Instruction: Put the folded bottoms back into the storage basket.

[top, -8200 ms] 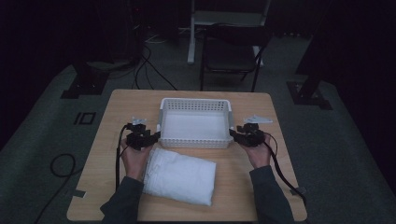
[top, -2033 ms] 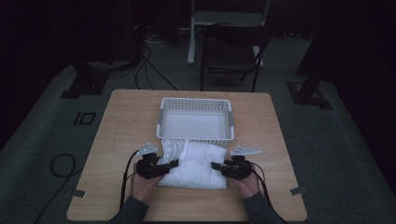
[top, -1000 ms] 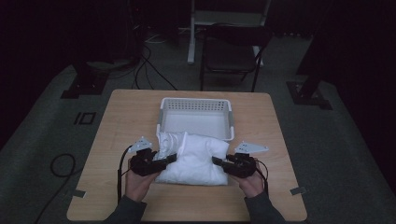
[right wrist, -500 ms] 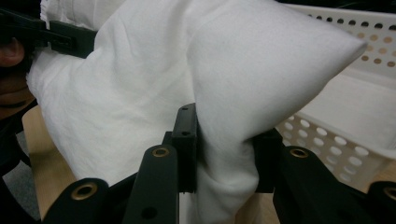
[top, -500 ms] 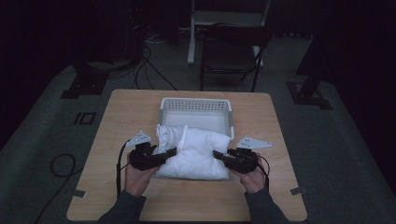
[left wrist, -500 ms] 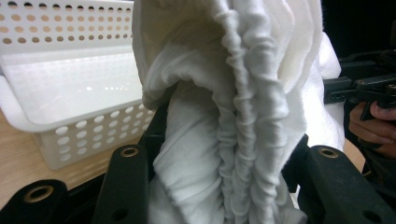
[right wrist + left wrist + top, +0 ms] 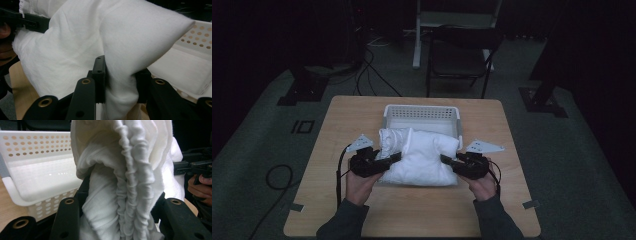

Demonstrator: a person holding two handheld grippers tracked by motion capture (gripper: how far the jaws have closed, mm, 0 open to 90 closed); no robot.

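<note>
Between its jaws, left gripper (image 7: 117,220) pinches gathered cloth (image 7: 125,170) folds.

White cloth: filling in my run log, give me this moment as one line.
left gripper shut on cloth | right gripper shut on cloth | cloth raised before basket

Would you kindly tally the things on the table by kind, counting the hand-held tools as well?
White folded cloth: 1
White perforated basket: 1
Black tools, left tool and right tool, each clamped on a side of the cloth: 2
Total: 4
</note>
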